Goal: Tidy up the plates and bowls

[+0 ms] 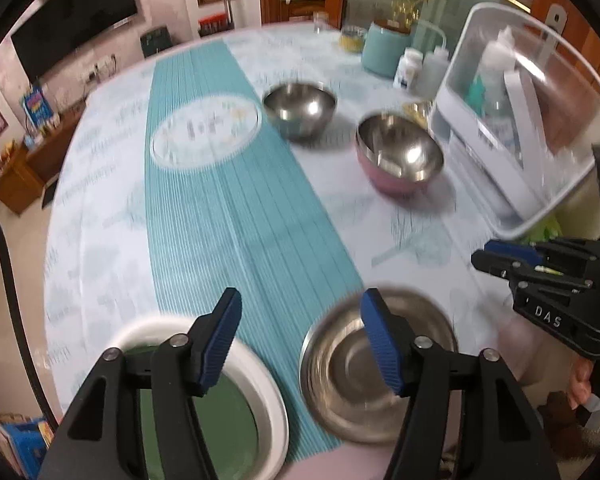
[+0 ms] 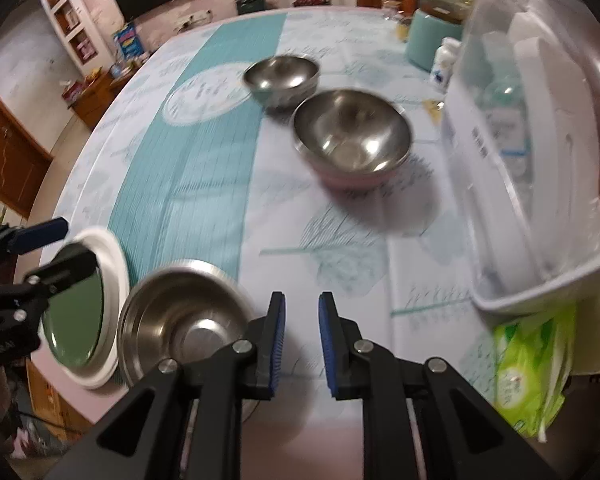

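Note:
A white plate with a green centre (image 1: 260, 412) (image 2: 100, 304) and a shallow steel plate (image 1: 340, 380) (image 2: 180, 320) lie at the table's near edge. A steel bowl (image 1: 300, 108) (image 2: 282, 78) and a pink-sided steel bowl (image 1: 400, 156) (image 2: 352, 136) stand further back. A clear patterned plate (image 1: 206, 132) (image 2: 204, 98) lies on the teal runner (image 1: 236, 216). My left gripper (image 1: 300, 340) is open above the two near plates, holding nothing; it also shows in the right wrist view (image 2: 60, 244). My right gripper (image 2: 302, 336) is open with a narrow gap, empty, right of the steel plate; it also shows in the left wrist view (image 1: 512, 260).
A white dish rack with a clear lid (image 1: 520, 120) (image 2: 540, 160) stands at the right. A teal jar (image 1: 384, 48), small bottles (image 1: 410, 66) and a glass stand at the back. A green wipes pack (image 2: 528, 372) lies by the rack.

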Demonstrator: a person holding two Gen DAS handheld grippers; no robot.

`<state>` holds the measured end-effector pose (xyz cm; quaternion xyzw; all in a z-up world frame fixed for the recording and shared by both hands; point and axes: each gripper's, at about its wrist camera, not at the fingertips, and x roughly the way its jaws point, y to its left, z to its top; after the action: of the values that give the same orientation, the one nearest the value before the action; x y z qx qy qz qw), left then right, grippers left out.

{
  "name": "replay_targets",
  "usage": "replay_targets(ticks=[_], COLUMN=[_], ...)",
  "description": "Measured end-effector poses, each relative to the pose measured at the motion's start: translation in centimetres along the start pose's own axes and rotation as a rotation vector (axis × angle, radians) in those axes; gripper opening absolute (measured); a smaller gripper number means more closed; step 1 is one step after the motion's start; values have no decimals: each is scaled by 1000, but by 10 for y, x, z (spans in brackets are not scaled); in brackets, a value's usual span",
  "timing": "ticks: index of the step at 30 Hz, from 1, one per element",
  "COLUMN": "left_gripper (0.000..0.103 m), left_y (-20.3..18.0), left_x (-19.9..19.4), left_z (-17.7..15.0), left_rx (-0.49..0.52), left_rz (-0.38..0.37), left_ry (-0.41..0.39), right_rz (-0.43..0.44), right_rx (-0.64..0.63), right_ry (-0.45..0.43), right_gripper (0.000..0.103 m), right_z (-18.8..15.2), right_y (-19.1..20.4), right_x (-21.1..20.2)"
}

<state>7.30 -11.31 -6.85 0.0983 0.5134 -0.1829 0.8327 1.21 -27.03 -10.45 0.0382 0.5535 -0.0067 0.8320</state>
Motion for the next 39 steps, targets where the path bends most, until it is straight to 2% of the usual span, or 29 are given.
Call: replay_targets(ticks=[3,6,15,19,26,28,31,33,35,37,39], left_gripper=[67,67,67,67,67,67,48,23,12,9,8], left_y=[-4,-9,-30,-38,-46,-47,-51,-54,-57,-59,-58], left_x=[-2,5,62,99,157,171,189,200,205,205,204], left_z=[26,53,121,144,164,167,165,164,160,158,156], left_rx=[13,27,43,42,6,1,8,15,33,52,55], left_rz=[10,8,-11,-50,-150,-156,-163,-184,-175,-158,-152], left_ry=[-52,-89,-102,-44,76,111,161,202,217,205,200], right_rz=[-11,-30,-70,-55,-85,-95,-102,-104,-110,-126,-149], right_rx=[45,94,226,285,337,345,356,358,356,343,325], right_ry=[-27,-54,-98,-86,-73,-65,-50,-40,-44,-51,-57], right_gripper=[24,24,24,24,24,24,25,24,24,21,12], right_z=[18,36,77,84,93,95,97,98,98,98,98], right_y=[-13,-27,-57,-66,-72,-74,-77,-79,-80,-78,-77], right_x=[-1,-1,21,35,58,65,76,82,84,85,85])
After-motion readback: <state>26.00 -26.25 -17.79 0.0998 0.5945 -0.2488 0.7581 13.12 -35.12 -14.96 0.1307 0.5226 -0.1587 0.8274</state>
